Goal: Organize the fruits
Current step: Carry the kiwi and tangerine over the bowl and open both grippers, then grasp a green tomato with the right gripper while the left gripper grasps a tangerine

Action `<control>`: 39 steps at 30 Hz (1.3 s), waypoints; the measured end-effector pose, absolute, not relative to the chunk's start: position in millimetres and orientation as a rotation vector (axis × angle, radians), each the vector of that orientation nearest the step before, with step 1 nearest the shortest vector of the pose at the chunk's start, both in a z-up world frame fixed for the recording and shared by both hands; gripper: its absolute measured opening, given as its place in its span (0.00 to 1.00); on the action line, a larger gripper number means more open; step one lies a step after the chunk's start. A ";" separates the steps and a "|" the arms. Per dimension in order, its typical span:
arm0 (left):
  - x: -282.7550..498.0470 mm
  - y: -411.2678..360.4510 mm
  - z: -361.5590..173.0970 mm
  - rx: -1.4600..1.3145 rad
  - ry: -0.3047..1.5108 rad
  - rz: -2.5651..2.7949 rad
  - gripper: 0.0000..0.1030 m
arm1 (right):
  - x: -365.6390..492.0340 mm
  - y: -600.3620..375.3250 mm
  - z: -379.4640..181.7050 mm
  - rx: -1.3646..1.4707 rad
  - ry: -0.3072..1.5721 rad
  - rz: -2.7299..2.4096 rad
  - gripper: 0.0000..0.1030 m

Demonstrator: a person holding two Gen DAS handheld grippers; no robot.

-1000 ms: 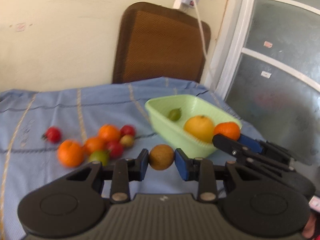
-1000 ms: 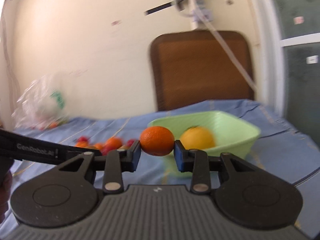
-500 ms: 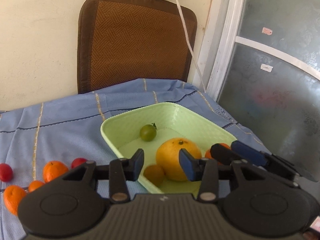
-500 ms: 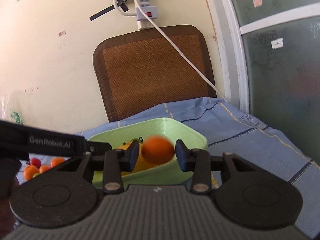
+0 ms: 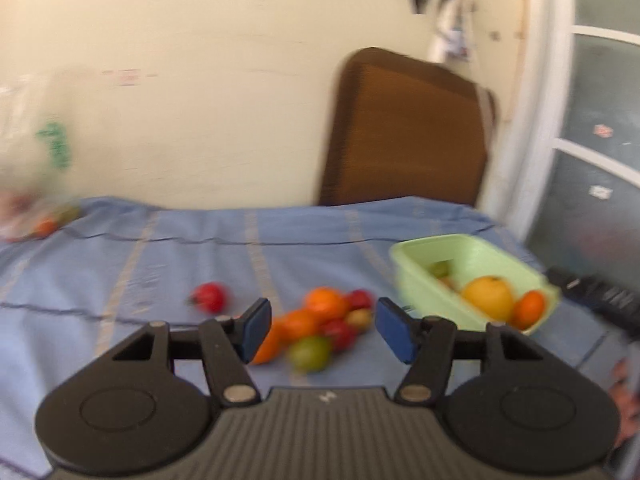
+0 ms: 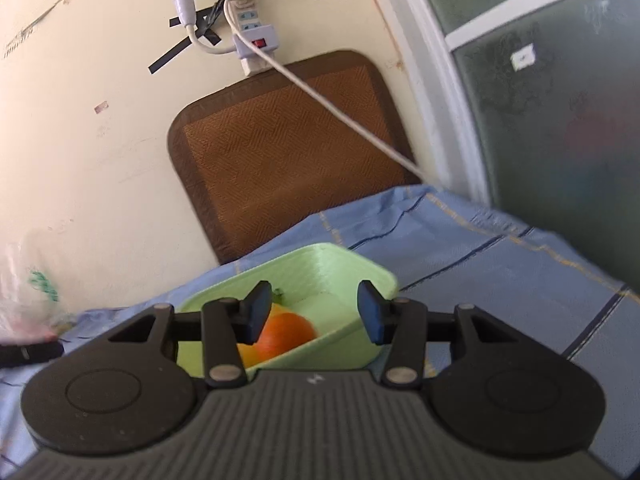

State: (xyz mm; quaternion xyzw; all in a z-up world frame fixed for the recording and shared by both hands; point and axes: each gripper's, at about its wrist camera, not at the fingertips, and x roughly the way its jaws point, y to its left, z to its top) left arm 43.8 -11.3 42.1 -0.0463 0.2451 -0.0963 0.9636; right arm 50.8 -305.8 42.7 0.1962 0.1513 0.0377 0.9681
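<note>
Beyond the left gripper [image 5: 322, 330] — jaws opening, empty — lies a blurred heap of small orange, red and green fruits [image 5: 320, 326]; right gripper [image 6: 312, 312] jaws released over the pale green plastic basket [image 6: 344, 264].

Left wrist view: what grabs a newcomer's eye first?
The heap of orange, red and green fruits on the blue tablecloth, framed by the empty left gripper, whose fingers are opening. To its right, the pale green basket holds a yellow orange and a tangerine.
</note>
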 end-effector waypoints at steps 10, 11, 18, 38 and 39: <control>33.4 41.7 16.5 -0.151 0.516 -0.065 0.57 | 65.8 -203.1 62.6 0.207 0.451 0.414 0.45; 31.5 44.5 13.2 -0.155 0.519 -0.066 0.57 | 67.8 -190.6 58.4 0.169 0.466 0.425 0.40; 21.6 51.4 7.6 -0.198 0.495 -0.132 0.57 | 88.2 -139.0 31.8 0.087 0.575 0.467 0.36; 81.8 9.8 12.2 -0.054 0.560 -0.255 0.57 | 61.9 -150.8 21.1 0.007 0.562 0.402 0.26; 88.7 6.4 10.5 -0.051 0.575 -0.254 0.57 | 62.6 -152.1 18.7 0.001 0.563 0.397 0.26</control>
